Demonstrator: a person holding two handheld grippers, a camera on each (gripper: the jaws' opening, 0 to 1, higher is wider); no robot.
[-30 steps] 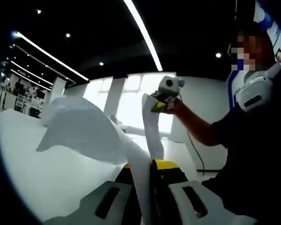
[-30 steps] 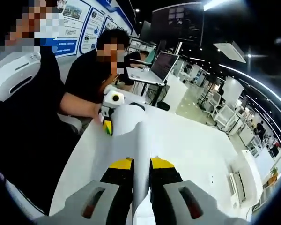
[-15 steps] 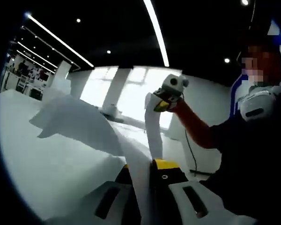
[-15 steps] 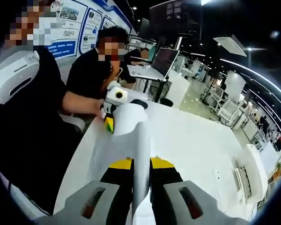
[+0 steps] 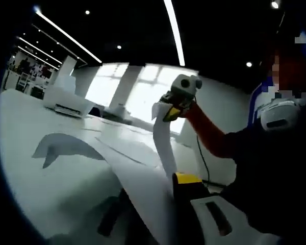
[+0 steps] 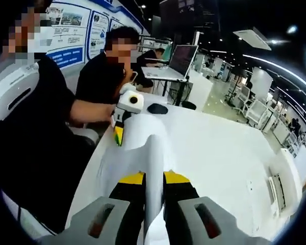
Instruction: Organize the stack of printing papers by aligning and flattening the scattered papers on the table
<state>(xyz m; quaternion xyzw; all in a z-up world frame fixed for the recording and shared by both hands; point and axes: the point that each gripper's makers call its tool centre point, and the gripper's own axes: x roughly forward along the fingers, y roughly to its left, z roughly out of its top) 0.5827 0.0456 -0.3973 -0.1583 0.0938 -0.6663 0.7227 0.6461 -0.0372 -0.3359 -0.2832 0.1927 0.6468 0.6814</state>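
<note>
1. Both tongs pinch the papers (image 6: 152,153): the right tongs (image 6: 153,196) grip one edge, and the left tongs (image 6: 118,133) clamp the far edge
2. The sheets hang bowed in the air between the two hands, above the white counter (image 6: 219,153), with a loose sheet (image 5: 137,173) sagging down towards it
3. I'd say it's midway: gathered, but not yet squared up or laid flat
4. The wall posters (image 6: 71,25) carry writing too small to read

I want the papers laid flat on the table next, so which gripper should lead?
Probably the left gripper: its end of the papers sits lower, nearer the table; the right gripper holds its end high.
</note>
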